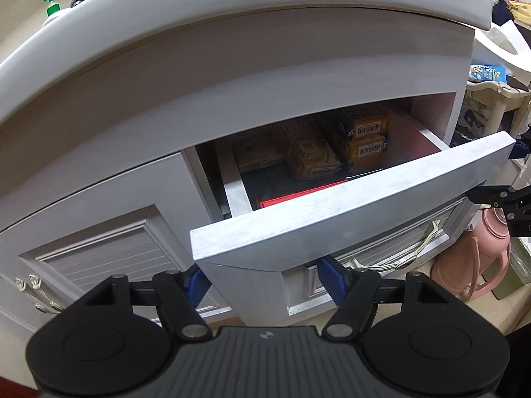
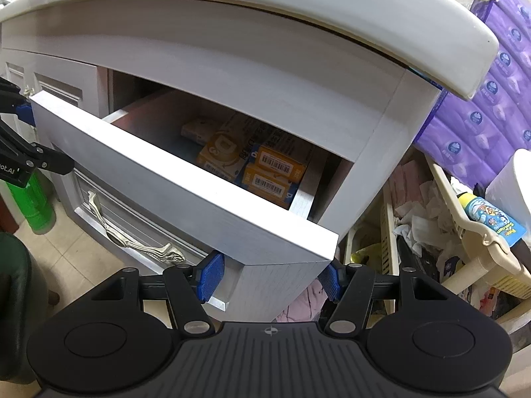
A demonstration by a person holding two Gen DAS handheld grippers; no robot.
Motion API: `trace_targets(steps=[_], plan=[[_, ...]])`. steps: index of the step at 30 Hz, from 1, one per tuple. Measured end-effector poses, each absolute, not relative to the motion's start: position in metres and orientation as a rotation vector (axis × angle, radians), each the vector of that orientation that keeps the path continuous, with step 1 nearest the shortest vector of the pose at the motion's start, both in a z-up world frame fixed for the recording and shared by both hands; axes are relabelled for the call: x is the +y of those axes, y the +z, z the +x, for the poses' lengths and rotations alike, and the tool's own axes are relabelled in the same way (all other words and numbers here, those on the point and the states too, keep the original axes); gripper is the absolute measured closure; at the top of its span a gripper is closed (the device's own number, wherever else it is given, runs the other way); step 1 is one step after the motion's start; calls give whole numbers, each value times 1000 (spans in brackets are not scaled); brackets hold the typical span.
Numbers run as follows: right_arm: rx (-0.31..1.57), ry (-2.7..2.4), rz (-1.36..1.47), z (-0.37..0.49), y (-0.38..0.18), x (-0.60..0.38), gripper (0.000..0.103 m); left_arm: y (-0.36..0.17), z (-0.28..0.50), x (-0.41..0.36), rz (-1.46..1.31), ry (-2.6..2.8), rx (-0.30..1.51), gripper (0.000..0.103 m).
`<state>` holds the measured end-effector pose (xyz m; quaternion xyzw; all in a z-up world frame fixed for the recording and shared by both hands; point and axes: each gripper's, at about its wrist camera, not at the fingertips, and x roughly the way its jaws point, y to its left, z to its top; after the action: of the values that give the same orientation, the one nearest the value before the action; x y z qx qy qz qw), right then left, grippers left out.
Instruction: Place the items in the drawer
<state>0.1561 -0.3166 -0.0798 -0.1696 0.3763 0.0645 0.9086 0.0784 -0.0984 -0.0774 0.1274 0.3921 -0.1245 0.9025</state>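
Drawer (image 1: pixel 351 212) half-open, holds yellow boxes (image 2: pixel 265 172) (barcoded); both grippers clamp its front corners.

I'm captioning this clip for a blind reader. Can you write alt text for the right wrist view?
A white wooden drawer stands part open under a white sink top, with yellow barcoded boxes inside. The right gripper straddles the drawer front's near corner.

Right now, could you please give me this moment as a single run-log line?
drawer: partly open, boxes inside | left gripper: straddles left corner of drawer front | right gripper: straddles right corner | grip contact: unclear
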Motion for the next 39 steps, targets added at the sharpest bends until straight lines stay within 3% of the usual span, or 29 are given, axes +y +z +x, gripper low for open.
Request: trace_targets(steps=[6, 10, 39], plan=[[779, 136, -352, 179, -70, -282, 43, -66, 78, -80, 254, -244, 817, 20], [771, 146, -355, 141, -47, -276, 43, -63, 72, -81, 249, -239, 813, 17], [766, 123, -357, 97, -46, -272, 42, -59, 89, -73, 250, -222, 818, 16]])
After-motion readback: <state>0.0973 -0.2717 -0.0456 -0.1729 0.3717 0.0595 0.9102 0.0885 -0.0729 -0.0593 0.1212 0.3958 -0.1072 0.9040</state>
